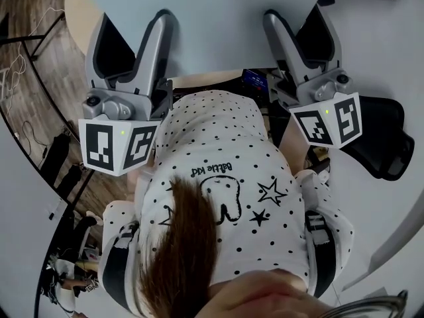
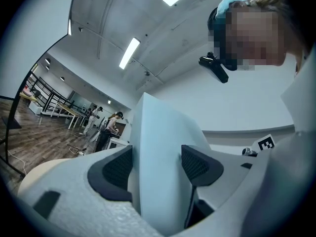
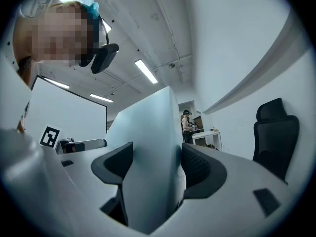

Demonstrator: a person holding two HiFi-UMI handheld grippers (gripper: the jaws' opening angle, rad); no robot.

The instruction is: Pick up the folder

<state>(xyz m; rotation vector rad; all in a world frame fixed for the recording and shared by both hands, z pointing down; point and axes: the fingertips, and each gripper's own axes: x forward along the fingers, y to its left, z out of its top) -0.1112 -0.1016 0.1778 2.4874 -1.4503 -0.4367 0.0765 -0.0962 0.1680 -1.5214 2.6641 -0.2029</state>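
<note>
The left hand-held gripper (image 2: 157, 168) and right hand-held gripper (image 3: 155, 168) each pinched the folder (image 1: 212, 12) (upper frame); an uneven pull could buckle it or slip it free.

**Room survey: open workspace, mixed flooring, strip lighting**

Reference item: black office chair (image 3: 275, 142), standing in front of a plain white wall (image 3: 232, 58).

A white table (image 3: 213, 135) sits just beside the chair, further into the room, and a person (image 3: 187, 125) stands behind it. The bare grey ceiling (image 3: 163, 28) carries lit strip lights (image 3: 146, 71), high above the chair and off to the table's side. A large white panel (image 3: 69, 120) stands well apart from the chair, across the room.

In the head view the chair rests on pale floor (image 1: 397, 58). Brown wood-plank floor (image 1: 30, 52) lies well apart from the chair, with loose cables (image 1: 14, 71) on it.

The left gripper view shows the wood-floored area holding long tables (image 2: 61, 110) near black railings (image 2: 42, 90), with two people (image 2: 114, 125) standing near them.
</note>
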